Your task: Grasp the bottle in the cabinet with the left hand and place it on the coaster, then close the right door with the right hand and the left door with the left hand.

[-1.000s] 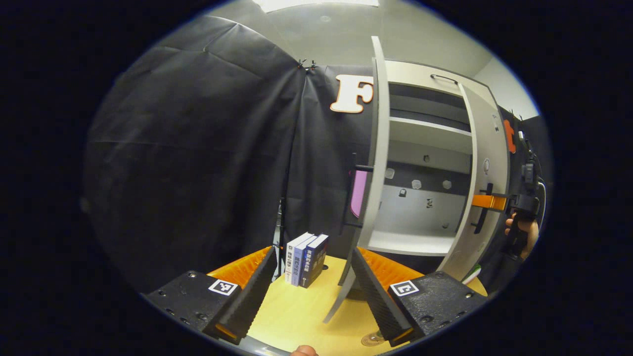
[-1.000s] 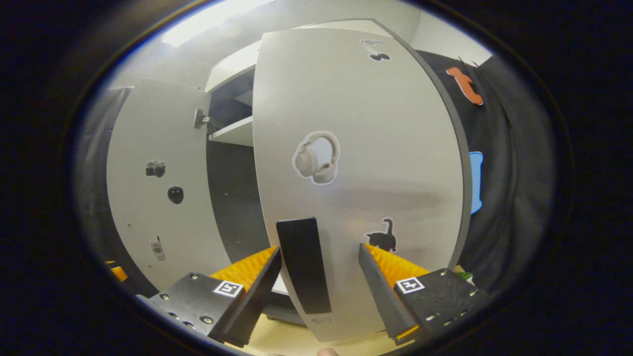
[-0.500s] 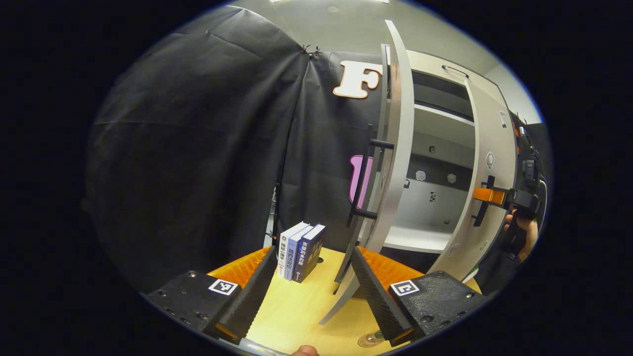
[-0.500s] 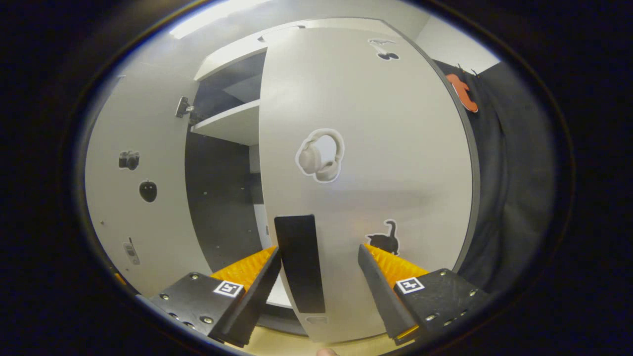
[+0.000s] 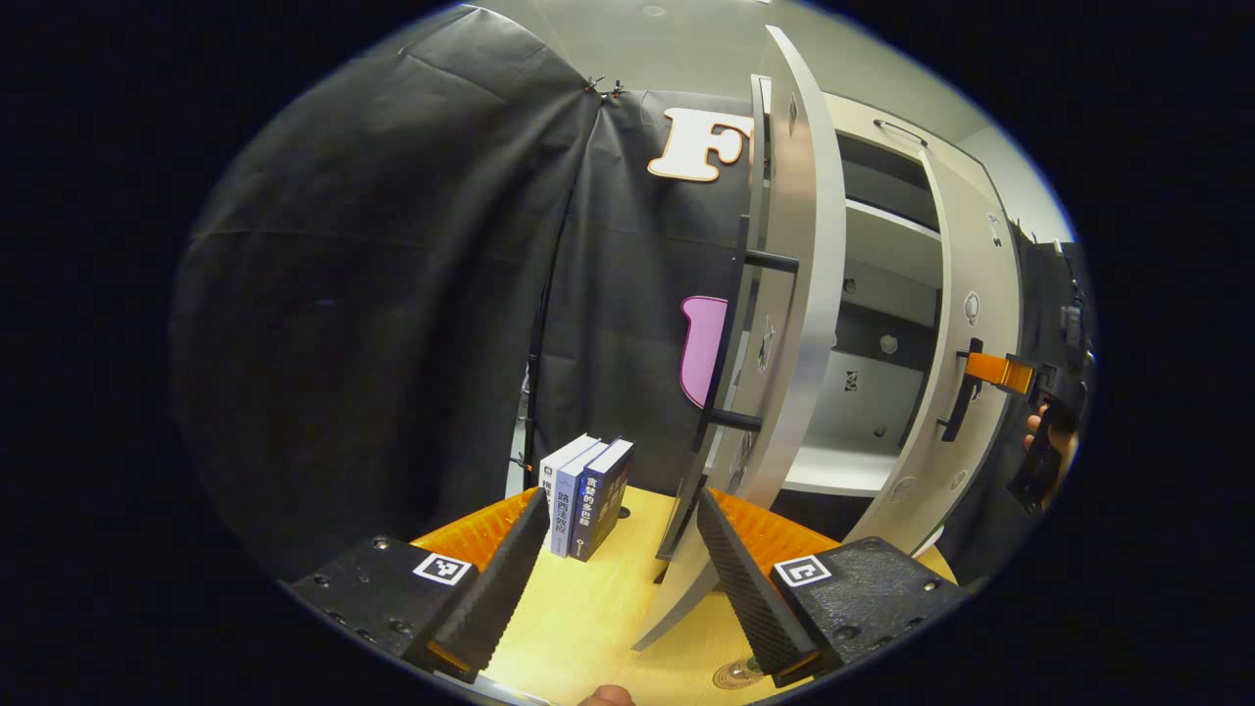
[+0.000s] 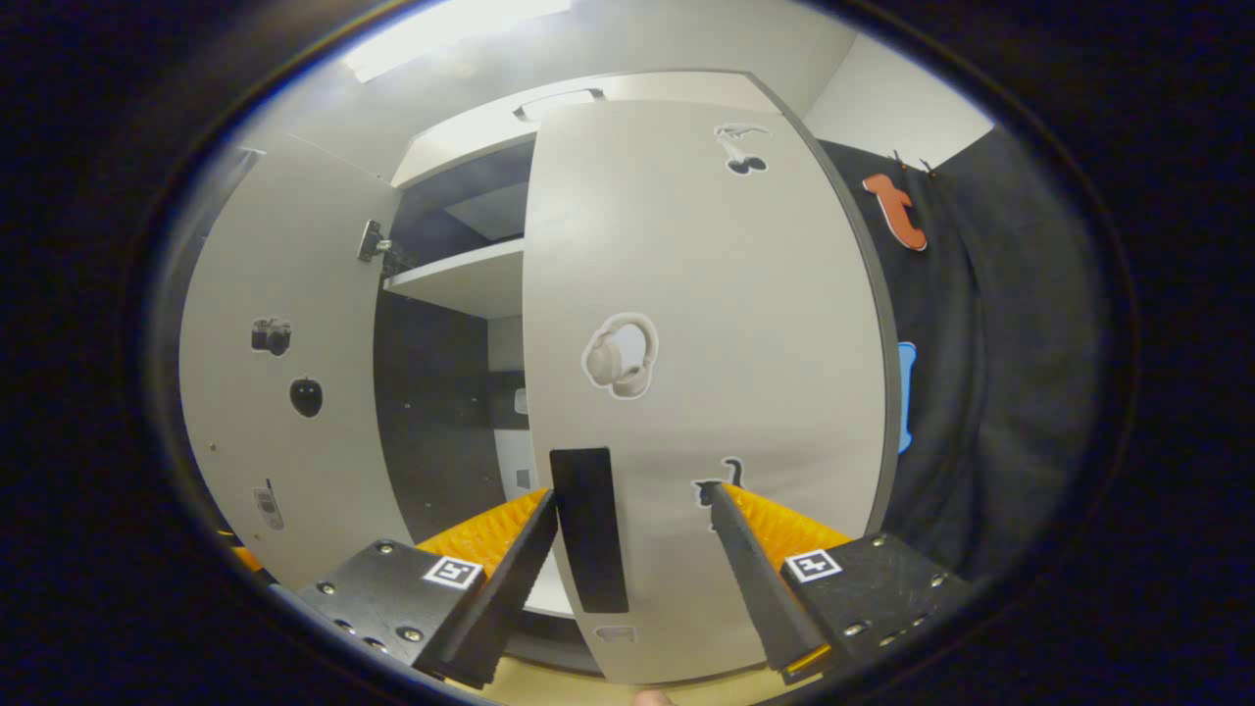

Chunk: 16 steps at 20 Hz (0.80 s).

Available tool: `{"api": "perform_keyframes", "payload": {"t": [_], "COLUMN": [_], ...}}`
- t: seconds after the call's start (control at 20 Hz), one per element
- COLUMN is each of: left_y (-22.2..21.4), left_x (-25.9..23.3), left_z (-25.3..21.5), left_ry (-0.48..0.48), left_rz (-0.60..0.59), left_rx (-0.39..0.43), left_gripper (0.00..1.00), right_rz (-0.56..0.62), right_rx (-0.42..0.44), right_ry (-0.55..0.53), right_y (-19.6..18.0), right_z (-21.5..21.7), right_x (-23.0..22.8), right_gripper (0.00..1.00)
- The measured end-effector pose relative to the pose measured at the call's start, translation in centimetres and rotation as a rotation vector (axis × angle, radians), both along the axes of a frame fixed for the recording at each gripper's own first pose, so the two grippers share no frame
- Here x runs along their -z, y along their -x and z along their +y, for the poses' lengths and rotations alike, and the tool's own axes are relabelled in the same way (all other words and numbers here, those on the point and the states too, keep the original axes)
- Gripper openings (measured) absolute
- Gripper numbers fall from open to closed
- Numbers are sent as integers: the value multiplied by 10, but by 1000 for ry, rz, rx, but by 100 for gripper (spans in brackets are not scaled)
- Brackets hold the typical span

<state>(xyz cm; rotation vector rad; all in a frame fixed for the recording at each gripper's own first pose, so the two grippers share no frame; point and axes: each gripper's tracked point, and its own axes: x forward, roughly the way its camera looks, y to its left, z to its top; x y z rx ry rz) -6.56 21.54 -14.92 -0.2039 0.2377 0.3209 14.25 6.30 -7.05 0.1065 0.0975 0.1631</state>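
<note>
I am working the doors now, both at once. In the right gripper view my right gripper [image 6: 632,564] is spread wide, grasping nothing, with the black handle [image 6: 588,529] of the right door [image 6: 706,392] standing just inside its left finger and the door face filling the gap ahead. I judge the door a stiff, light panel on hinges: it is swinging on a push against its face or handle, no pinch needed, and the handle edge gives the most leverage, being farthest from the hinge. The right hand is pointing level and square at the door.

In the left gripper view my left gripper [image 5: 623,579] is also spread apart and empty, held low over the table [image 5: 588,618] and aimed slightly upward. The left door [image 5: 799,324] is standing edge-on just beyond the right finger, its bar handle [image 5: 730,343] on the side facing the fingers. The books [image 5: 586,495] are standing beyond the left finger. The cabinet [image 5: 882,333] is partly open between the doors, with no bottle on the shelf parts I can see. The coaster [image 5: 737,674] is peeking out beside the right finger's base; whether the bottle sits on it I cannot tell.
</note>
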Motion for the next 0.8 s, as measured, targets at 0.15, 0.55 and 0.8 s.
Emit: {"api": "perform_keyframes", "payload": {"t": [0.15, 0.55, 0.8], "left_y": [-2, -10, -24], "left_x": [4, -20, -61], "left_z": [0, 6, 2], "left_ry": [2, -8, -60], "left_rz": [10, -55, -144], "left_rx": [9, 25, 67], "left_gripper": [96, 96, 92], "right_rz": [-32, -51, -15], "right_rx": [-5, 4, 14], "right_ry": [20, 60, 44], "right_y": [13, 32, 38], "right_z": [-4, -11, -16], "right_x": [-7, -7, 5], "right_gripper": [92, 97, 93]}}
